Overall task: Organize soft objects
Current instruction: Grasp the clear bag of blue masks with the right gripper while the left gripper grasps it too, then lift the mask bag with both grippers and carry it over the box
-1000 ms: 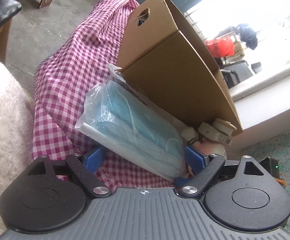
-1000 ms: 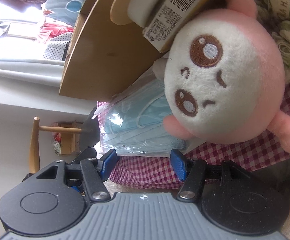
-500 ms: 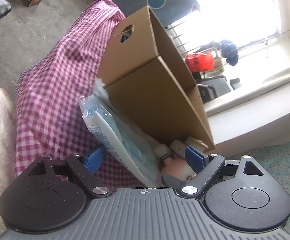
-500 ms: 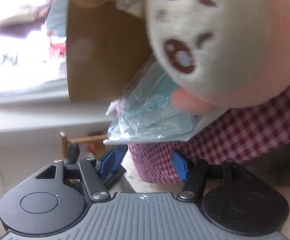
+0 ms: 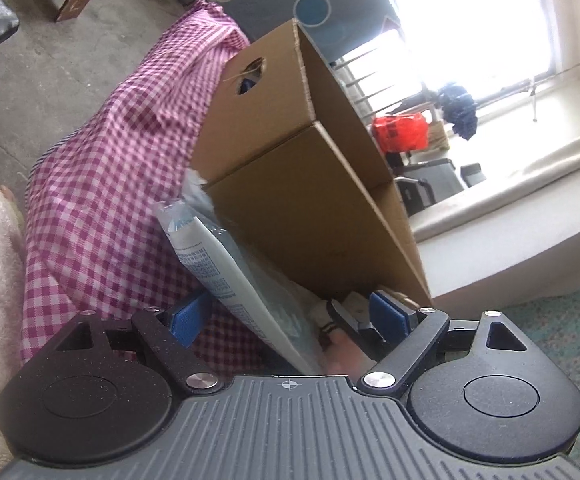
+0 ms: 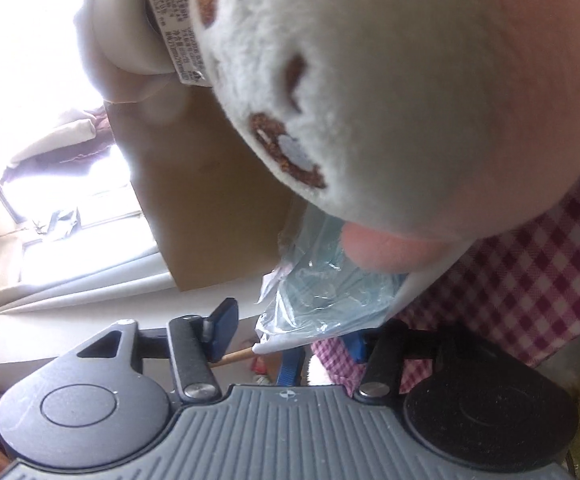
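Since a second ago the mask packet [image 5: 226, 280] has tipped onto its edge between our left claw's [image 5: 290, 316] spread jaws, unclamped against the cardboard box [image 5: 310, 200], while our right claw [image 6: 290, 336], also spread, closes on the plush toy [image 6: 410, 80] just ahead.

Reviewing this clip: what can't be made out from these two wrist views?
- Cardboard box contents: left wrist view shows only its outer walls.
- Plush toy: too close and blurred in the right wrist view; body cut off by the edges.
- Mask pack print: too small to read.
- Right gripper contact with the pack: unclear.
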{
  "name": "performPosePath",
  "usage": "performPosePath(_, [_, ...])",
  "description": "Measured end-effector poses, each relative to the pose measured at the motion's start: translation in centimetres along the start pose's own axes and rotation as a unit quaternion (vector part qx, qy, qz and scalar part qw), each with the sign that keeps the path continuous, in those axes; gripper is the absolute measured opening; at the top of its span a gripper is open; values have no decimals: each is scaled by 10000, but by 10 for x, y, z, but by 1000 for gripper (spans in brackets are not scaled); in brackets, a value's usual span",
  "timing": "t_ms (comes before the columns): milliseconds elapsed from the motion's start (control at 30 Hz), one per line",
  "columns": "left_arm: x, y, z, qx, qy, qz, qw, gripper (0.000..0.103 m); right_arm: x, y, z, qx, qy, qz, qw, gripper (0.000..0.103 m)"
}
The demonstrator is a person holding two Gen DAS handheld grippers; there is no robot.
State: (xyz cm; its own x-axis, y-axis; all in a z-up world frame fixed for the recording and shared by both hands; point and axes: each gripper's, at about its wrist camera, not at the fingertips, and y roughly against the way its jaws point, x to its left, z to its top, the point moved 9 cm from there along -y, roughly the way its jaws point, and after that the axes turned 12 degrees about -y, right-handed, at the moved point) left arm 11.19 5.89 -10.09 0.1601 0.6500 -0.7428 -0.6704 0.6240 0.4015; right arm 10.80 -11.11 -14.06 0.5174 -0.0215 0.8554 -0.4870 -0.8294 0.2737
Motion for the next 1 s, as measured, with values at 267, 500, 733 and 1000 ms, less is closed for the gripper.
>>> performPosePath(267, [23,-29,0,319,-39,633,9975,32,-3,7,6,-11,-98,5,10000,49])
performPosePath(500, [22,-32,1,450,-112,937,9945,22,-8,14,9,-36,-152,-27,9999,49])
performPosePath(733, [12,-4,-3,341,-158,899,9952,20,-13,6,1,91,33,-369,9993,29])
performPosePath(1000, [2,36,-8,-29,-380,987,9944,20,22,8,-28,407,1103,-316,9926,23])
